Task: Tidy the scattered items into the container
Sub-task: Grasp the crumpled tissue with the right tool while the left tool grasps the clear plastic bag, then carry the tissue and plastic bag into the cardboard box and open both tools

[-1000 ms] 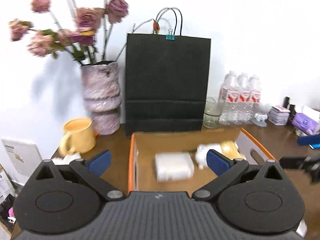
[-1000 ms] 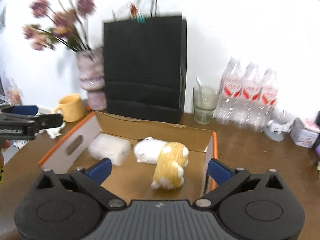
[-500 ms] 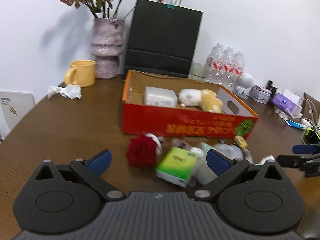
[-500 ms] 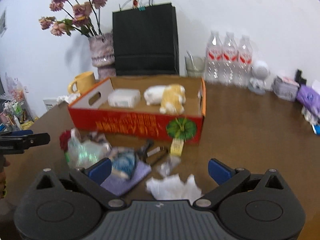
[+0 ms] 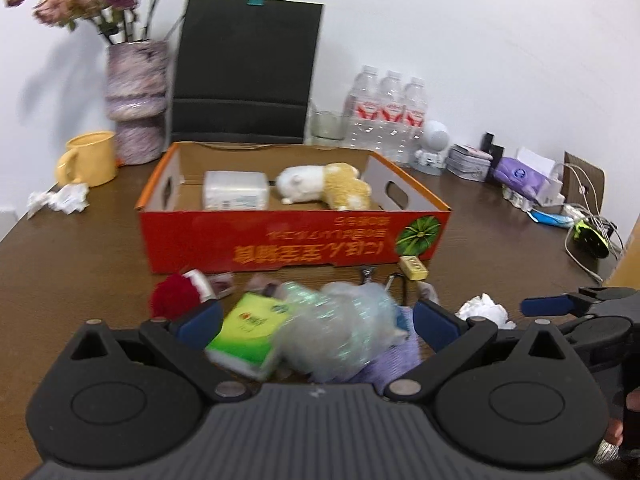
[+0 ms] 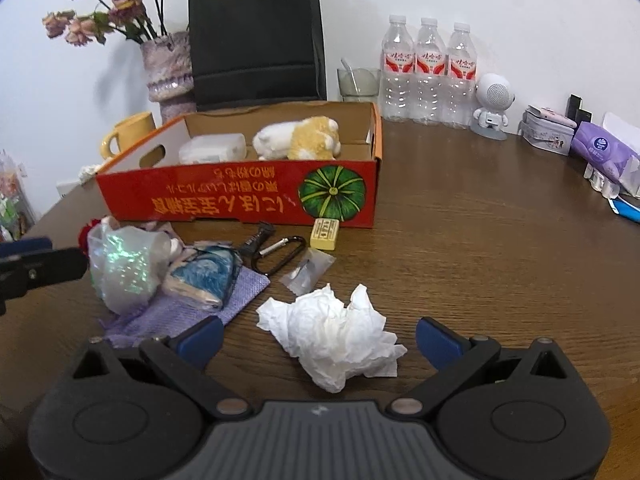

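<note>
A red cardboard box (image 5: 296, 236) (image 6: 240, 196) stands mid-table and holds a white pack (image 5: 235, 195) and a plush toy (image 5: 324, 186). Loose items lie in front of it: a green tissue pack (image 5: 250, 330), a shiny plastic bag (image 5: 340, 328) (image 6: 124, 268), a red flower (image 5: 174, 300), a purple cloth (image 6: 180, 312), a carabiner (image 6: 280, 254), a small yellow block (image 6: 325, 234) and crumpled white tissue (image 6: 336, 336). My left gripper (image 5: 316, 326) is open around the green pack and the bag. My right gripper (image 6: 320, 340) is open around the crumpled tissue.
At the back stand a vase of dried flowers (image 5: 136, 100), a black paper bag (image 5: 244, 72), a yellow mug (image 5: 86, 158), a glass (image 6: 358, 84) and three water bottles (image 6: 430, 72). Boxes, a purple tissue pack (image 6: 604, 152) and cables (image 5: 588, 232) crowd the right edge.
Both grippers have pulled back from over the box and come down low over the loose items in front of it. Both stay open.
</note>
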Demonstrator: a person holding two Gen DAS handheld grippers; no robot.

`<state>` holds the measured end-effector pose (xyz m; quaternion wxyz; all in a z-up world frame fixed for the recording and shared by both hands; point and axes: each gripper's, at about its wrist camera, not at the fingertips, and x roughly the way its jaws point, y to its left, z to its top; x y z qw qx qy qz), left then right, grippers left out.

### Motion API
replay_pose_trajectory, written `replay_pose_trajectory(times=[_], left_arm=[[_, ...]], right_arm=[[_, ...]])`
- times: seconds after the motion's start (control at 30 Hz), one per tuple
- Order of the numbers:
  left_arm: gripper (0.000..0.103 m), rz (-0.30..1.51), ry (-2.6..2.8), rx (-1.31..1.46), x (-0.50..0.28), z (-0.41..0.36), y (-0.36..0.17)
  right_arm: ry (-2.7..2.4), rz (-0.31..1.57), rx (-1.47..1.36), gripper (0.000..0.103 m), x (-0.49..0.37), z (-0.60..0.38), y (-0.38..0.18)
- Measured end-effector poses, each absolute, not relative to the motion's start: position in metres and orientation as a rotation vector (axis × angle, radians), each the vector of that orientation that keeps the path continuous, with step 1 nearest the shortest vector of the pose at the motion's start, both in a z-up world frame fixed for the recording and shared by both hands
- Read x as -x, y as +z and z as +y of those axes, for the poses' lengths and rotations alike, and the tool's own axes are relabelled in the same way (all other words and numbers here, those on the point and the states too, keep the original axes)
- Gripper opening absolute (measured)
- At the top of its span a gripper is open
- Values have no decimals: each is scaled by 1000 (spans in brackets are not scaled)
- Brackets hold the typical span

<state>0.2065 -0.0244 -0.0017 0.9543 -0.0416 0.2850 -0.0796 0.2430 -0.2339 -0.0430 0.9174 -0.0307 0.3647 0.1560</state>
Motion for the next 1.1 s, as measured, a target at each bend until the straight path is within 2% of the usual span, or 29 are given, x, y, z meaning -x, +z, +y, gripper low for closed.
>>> replay_pose_trajectory(times=[0.1,0.23,0.3,0.33,0.37,0.4,0.43,0.47,0.57,0.67,0.87,1.1], left_arm=[[103,609,-155,75,-218,-34,-5],[103,629,-132,42,-231,-44,-11],[99,639,-110,16,-235,-48,-16],[88,644,-98,9,-237,-49,-19],[72,649,-95,6,-238,-49,-20],[63,659,-106,12,-238,-48,-22],[54,666,-117,25,-237,-46,-23],[49,667,-121,30,-236,-45,-23],[44,650,-123,32,-228,-41,-22],[44,641,-120,49,-221,-37,-19],[43,604,-126,110,-207,-23,2],[44,505,-157,152,-232,6,65]], right_arm=[[323,753,73,101,-246,-232,-46],[328,777,69,88,-251,-231,-51],[330,782,69,83,-252,-231,-53],[330,784,69,76,-253,-231,-53],[331,784,64,66,-253,-231,-54],[332,783,53,61,-253,-232,-54],[335,783,42,50,-252,-234,-54],[339,782,31,41,-252,-235,-54],[350,761,21,27,-247,-236,-53],[365,742,23,24,-241,-236,-50],[389,711,24,23,-232,-232,-39],[476,566,12,23,-244,-227,21]])
